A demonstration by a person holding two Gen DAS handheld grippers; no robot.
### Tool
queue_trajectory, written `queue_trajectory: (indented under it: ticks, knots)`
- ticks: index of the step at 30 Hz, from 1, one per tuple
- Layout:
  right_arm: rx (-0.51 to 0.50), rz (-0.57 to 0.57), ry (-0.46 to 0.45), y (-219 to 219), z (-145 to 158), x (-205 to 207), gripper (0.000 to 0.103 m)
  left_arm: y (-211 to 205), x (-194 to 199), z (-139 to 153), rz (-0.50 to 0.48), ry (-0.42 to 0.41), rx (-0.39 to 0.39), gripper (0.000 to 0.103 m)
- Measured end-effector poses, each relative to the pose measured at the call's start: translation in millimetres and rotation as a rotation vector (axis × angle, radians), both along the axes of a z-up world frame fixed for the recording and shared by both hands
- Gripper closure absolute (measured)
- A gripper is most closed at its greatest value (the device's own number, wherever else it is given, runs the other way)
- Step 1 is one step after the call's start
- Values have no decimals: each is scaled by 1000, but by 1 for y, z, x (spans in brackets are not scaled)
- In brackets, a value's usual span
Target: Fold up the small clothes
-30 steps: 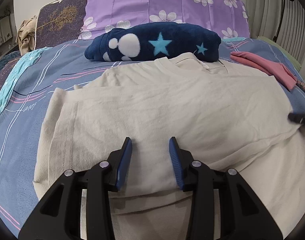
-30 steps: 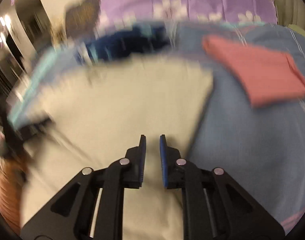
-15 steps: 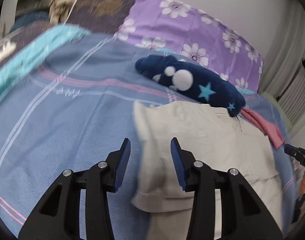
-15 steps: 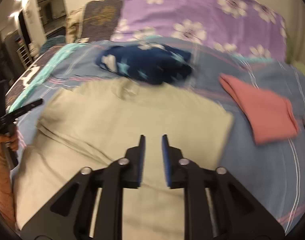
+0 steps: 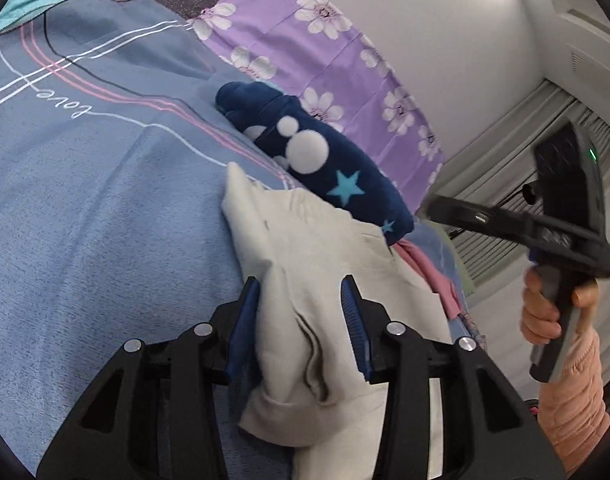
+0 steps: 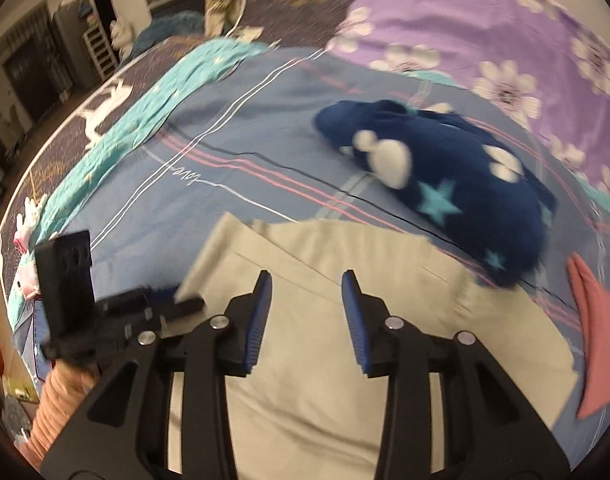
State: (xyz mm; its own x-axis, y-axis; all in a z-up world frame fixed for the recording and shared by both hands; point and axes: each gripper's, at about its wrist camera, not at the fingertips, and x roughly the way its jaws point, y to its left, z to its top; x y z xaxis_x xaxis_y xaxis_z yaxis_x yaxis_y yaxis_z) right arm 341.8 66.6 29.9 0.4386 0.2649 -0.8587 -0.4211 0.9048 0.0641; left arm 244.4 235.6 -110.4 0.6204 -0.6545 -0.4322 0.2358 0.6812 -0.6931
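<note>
A cream T-shirt (image 5: 321,272) lies on the blue bedspread (image 5: 85,220); it also shows in the right wrist view (image 6: 345,320). My left gripper (image 5: 301,292) is open, its blue pads either side of the shirt's folded left edge and sleeve. My right gripper (image 6: 307,284) is open above the shirt's middle, holding nothing. The right gripper also shows in the left wrist view (image 5: 445,210), held in a hand at the right. The left gripper shows in the right wrist view (image 6: 185,300) at the shirt's left edge.
A navy fleece bundle with stars (image 5: 317,160) lies beyond the shirt, also in the right wrist view (image 6: 445,184). A folded pink cloth (image 6: 597,340) lies at the right. Purple flowered pillows (image 5: 325,52) line the head of the bed. A teal cloth (image 6: 145,120) lies at the left.
My left gripper swung left from over the shirt's middle to its left edge, and the folded sleeve now sits between its pads. My right gripper opened wider and turned towards the shirt's left side.
</note>
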Motion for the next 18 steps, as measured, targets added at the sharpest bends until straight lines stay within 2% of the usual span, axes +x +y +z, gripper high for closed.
queue_trajectory:
  ticks: [2, 7, 11, 14, 16, 18]
  knots:
    - [-15, 22, 18, 23, -7, 11, 61, -4, -4, 7, -19, -50, -23, 60]
    - [-69, 55, 84, 65, -22, 35, 56, -15, -8, 17, -63, -100, 11, 58]
    - [-117, 92, 100, 90, -24, 44, 43, -13, -10, 19, -83, -130, -17, 58]
    - [-200, 146, 113, 113, -30, 44, 41, -18, -11, 21, -94, -139, 7, 58]
    - [-303, 179, 125, 130, -42, 44, 41, -22, -12, 23, -104, -147, 20, 58]
    - [-370, 201, 137, 139, -53, 45, 45, -24, -14, 25, -110, -157, 36, 58]
